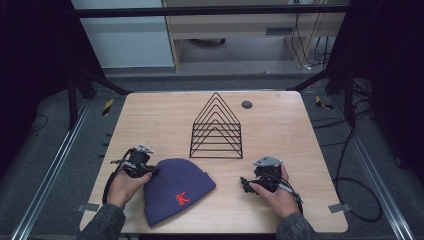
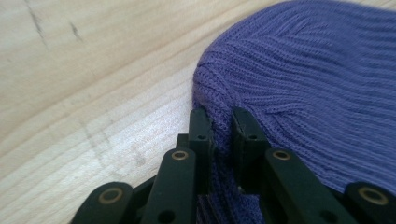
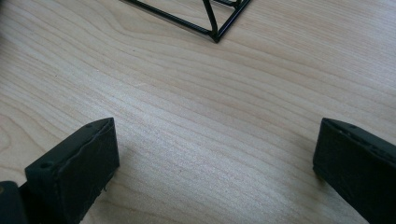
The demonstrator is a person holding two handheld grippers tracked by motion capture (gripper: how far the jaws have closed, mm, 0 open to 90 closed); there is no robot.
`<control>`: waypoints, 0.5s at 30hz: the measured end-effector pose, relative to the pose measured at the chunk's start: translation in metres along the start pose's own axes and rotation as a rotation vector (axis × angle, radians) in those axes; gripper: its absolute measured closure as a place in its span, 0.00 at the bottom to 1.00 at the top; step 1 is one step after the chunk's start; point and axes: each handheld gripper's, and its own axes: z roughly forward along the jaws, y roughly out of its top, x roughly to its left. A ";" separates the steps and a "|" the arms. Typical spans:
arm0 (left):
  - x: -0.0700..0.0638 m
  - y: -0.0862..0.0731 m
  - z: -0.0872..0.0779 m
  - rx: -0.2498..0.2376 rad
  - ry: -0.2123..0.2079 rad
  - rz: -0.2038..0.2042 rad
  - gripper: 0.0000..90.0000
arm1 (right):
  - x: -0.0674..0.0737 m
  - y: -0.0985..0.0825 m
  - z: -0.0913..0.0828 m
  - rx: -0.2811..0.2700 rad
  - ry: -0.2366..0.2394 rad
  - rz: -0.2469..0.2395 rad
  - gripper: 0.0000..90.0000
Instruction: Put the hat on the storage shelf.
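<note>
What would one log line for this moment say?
left tongs: shut on purple knitted beanie | right tongs: open, empty | black wire rack: untouched

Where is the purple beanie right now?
In the high view the purple beanie lies at the table's near-left edge, in front of the wire rack, its top pinched by the left gripper.

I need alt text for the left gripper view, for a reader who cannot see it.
The left gripper pinches a fold at the edge of a purple knit hat, its two black jaws closed on the fabric. The hat lies on a light wooden table.
</note>
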 end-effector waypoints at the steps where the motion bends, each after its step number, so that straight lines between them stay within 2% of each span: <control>1: 0.000 0.000 0.000 0.000 0.000 0.000 0.88 | 0.000 0.000 0.000 0.000 0.000 0.000 0.01; 3: -0.005 0.002 -0.010 -0.034 0.013 0.025 0.89 | 0.000 0.000 0.000 0.000 0.000 0.000 0.01; 7: -0.012 0.005 -0.022 -0.068 0.025 0.058 0.89 | 0.000 0.000 0.000 0.000 0.000 0.000 0.01; 9: -0.023 0.008 -0.036 -0.098 0.039 0.108 0.89 | 0.000 0.000 0.000 0.000 0.000 0.000 0.01; 11: -0.026 0.010 -0.041 -0.114 0.039 0.117 0.89 | 0.000 0.000 0.000 0.000 0.000 0.000 0.01; 13: -0.036 0.013 -0.056 -0.163 0.047 0.159 0.89 | 0.000 0.000 0.000 0.000 0.000 0.000 0.01; 15: -0.042 0.016 -0.066 -0.185 0.049 0.185 0.89 | 0.000 0.000 0.000 0.001 0.001 0.001 0.01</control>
